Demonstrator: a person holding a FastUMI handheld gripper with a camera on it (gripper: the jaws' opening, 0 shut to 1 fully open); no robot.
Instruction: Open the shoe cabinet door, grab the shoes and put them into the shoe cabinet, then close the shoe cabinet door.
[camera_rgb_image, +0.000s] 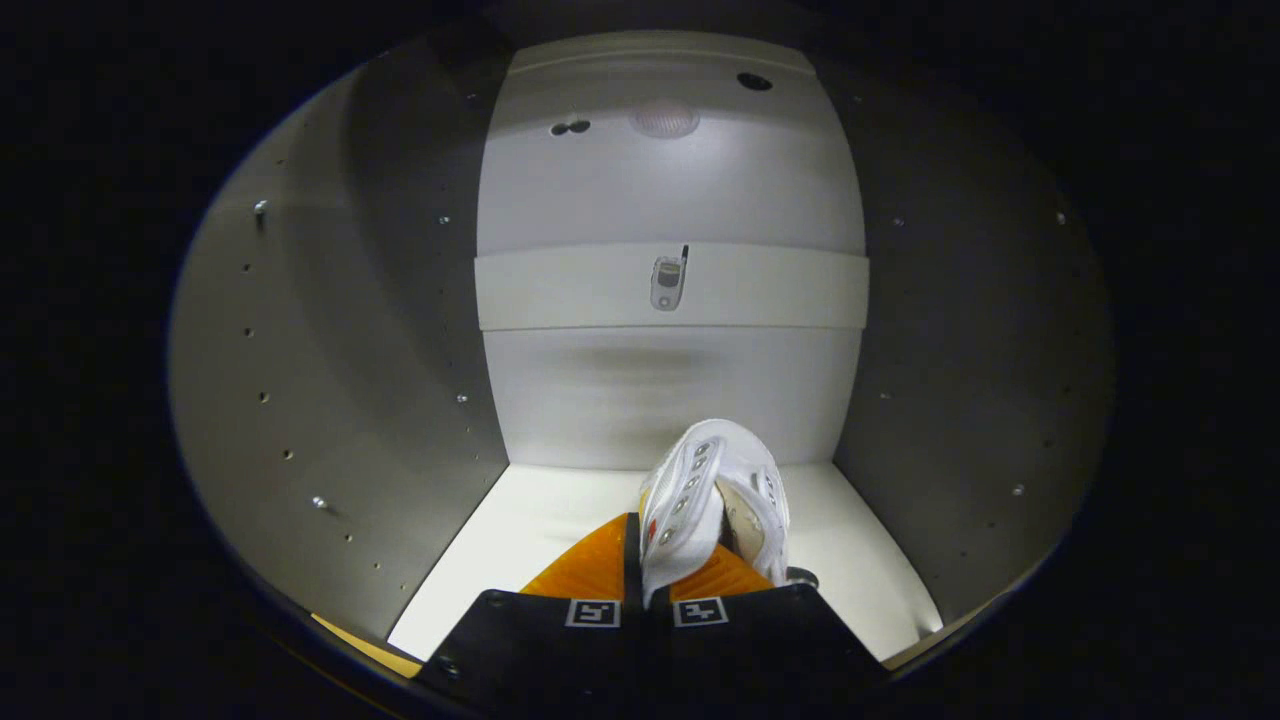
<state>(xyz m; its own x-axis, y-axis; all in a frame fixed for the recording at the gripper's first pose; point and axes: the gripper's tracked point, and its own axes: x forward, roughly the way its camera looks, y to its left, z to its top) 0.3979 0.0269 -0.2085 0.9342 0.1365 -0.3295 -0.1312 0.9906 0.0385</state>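
I am looking into the open shoe cabinet (400, 330), a white box with grey side walls and a pale floor. A white shoe (710, 490) with a row of eyelets sticks up between my fingers, toe pointing toward the back wall. My gripper (650, 570) is shut on the shoe, its side squeezed between both fingers. The shoe hangs just above the cabinet floor (530, 540), about midway between the side walls. The cabinet door is out of sight behind me.
A white shelf edge (780, 285) crosses the back wall at mid height. The left wall (330, 380) and right wall (960, 380) carry rows of small peg holes. A round lamp (664, 120) sits in the cabinet's top.
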